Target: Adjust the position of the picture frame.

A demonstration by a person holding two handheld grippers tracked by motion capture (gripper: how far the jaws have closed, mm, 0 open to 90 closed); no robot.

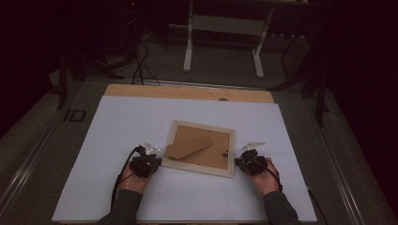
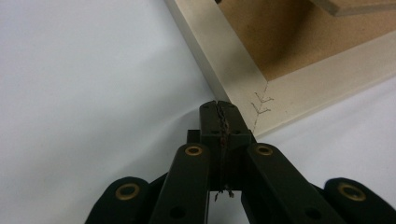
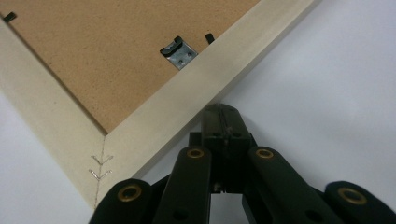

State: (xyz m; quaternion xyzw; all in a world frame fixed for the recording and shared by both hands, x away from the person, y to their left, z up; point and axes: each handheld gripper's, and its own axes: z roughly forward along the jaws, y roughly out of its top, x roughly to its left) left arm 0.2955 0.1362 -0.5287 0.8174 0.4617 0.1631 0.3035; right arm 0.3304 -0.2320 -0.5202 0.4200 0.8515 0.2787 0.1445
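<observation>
A pale wooden picture frame (image 1: 202, 166) lies face down on the white table cover (image 1: 117, 126), its brown backing board (image 1: 206, 152) and cardboard stand (image 1: 187, 147) facing up. My left gripper (image 1: 155, 161) is shut, its tips against the frame's near left corner (image 2: 261, 105). At the near right side my right gripper (image 1: 238, 162) is shut too, its tips touching the frame's outer edge (image 3: 196, 98) beside a metal hanger clip (image 3: 180, 52). Nothing sits between either pair of jaws. A hand holds each gripper from the bottom of the high view.
The white cover stretches wide to the left, right and front of the frame. A strip of wooden tabletop (image 1: 187, 92) shows at the far edge. Beyond it, on the dark floor, stand a white table base (image 1: 223, 28) and cables (image 1: 141, 70).
</observation>
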